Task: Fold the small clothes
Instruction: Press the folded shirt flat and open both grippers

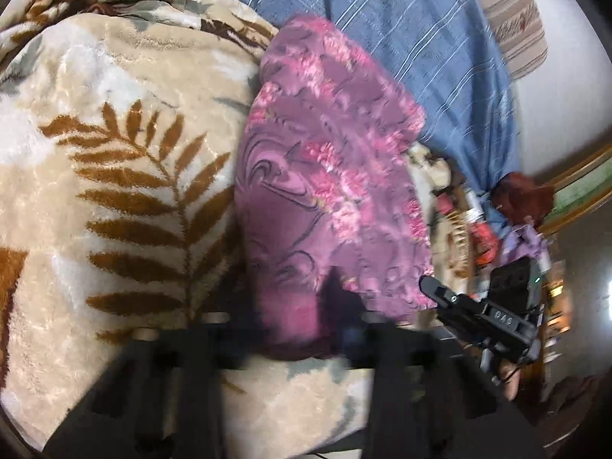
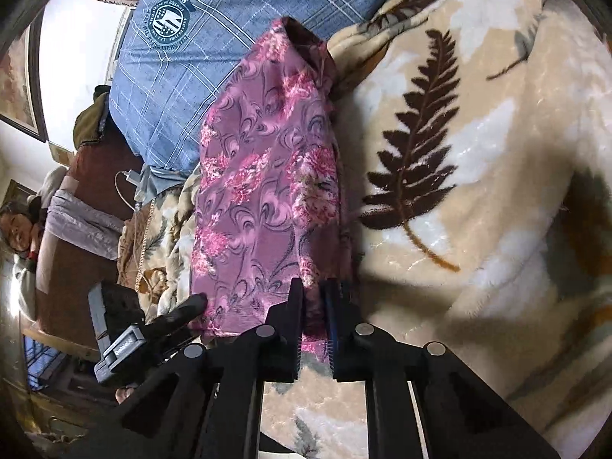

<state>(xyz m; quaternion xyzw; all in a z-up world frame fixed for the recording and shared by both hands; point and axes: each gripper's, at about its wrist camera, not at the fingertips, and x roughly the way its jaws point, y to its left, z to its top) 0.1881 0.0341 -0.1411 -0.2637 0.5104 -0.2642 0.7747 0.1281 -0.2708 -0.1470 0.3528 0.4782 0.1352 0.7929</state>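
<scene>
Left gripper (image 2: 199, 300) touches the pink floral garment (image 2: 264, 199) at lower left of right view; jaw state unclear. Right gripper (image 2: 311, 306), lower centre, clamped on hem. Mid-fold; next likely carry hem upward.

A beige fern-print blanket (image 2: 478, 153) covers the bed, a blue checked pillow (image 2: 214, 38) lies beyond, and a framed picture (image 2: 19, 88) hangs on the white wall (image 2: 80, 46).

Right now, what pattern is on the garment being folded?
Mauve-pink garment with pink flowers and dark swirls; sharpest in the right wrist view.
</scene>
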